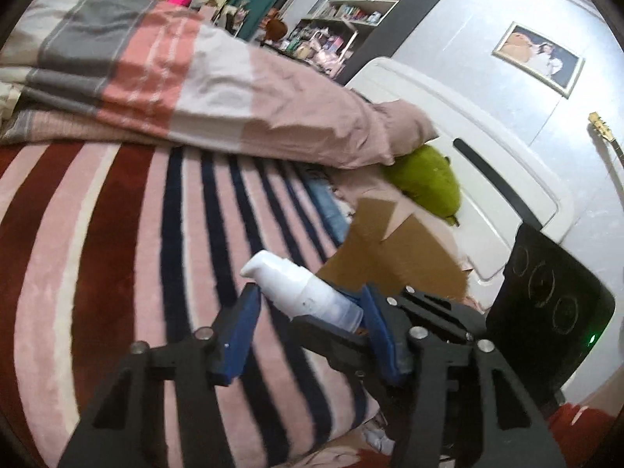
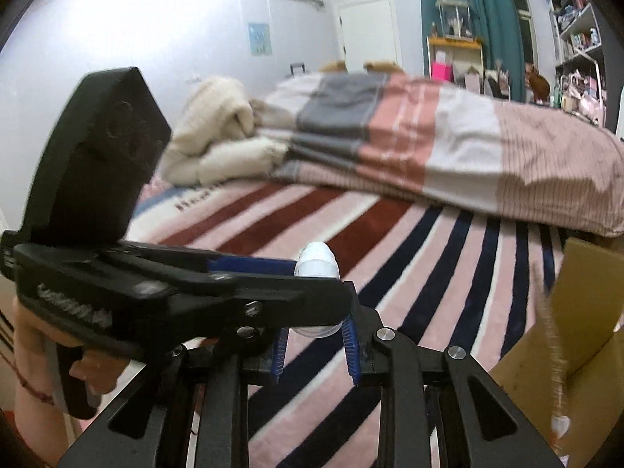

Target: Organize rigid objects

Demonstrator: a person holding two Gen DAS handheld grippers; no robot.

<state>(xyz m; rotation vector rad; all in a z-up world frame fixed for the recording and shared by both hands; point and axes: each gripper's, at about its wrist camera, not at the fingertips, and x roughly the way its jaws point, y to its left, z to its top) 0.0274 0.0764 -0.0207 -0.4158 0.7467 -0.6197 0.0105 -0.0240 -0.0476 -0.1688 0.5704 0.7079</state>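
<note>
Risk sits in the shared hold on the white pump bottle (image 1: 304, 296): the left gripper (image 1: 308, 312) stands partly closed around its body while the right gripper (image 2: 316, 347), almost shut, pinches its clear lower end, both raised above the striped bed (image 1: 117, 234). If the two hands pull apart or twist unevenly, the smooth bottle could slip out and drop onto the bed short of the cardboard box (image 2: 577, 312) to the right gripper's right.
</note>
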